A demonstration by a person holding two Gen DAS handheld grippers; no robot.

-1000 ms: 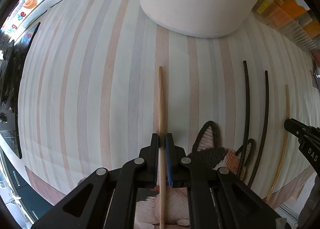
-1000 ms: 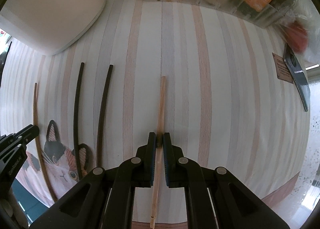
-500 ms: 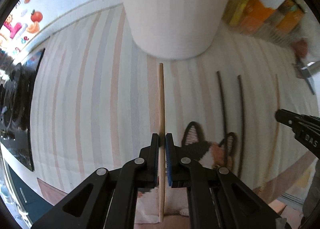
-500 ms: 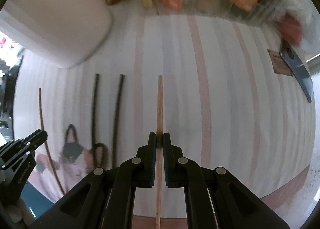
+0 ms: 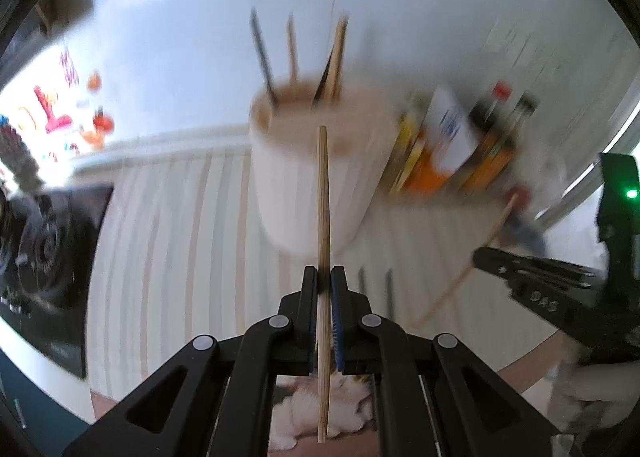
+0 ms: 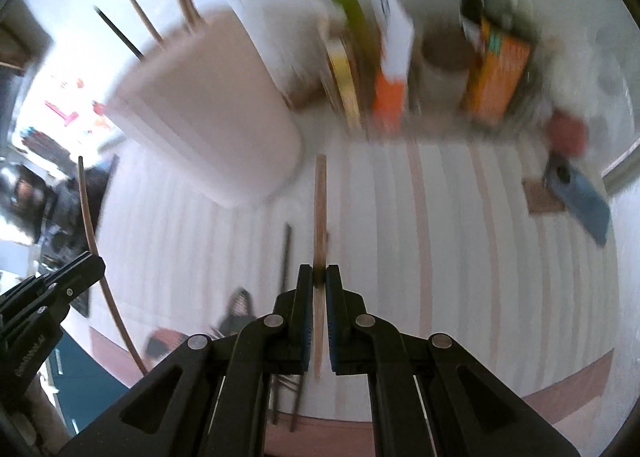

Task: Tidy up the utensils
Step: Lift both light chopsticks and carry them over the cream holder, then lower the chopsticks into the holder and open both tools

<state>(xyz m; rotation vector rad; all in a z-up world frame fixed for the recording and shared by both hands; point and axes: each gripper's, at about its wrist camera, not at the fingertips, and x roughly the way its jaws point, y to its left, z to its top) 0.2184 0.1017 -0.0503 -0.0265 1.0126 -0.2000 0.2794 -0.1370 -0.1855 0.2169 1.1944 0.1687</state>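
The left gripper (image 5: pixel 325 277) clamps a wooden chopstick (image 5: pixel 323 193), raised before the white holder (image 5: pixel 312 181) near the striped mat's (image 5: pixel 168 217) back edge. The right gripper (image 6: pixel 319 275) clamps another chopstick (image 6: pixel 320 209) above the mat.

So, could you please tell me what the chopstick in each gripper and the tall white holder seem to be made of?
Left chopstick: pale tan, matte, probably bamboo or wood. Right chopstick: the same look. Utensil holder: smooth white outside, brownish inside; plastic or ceramic, blur leaves it open.
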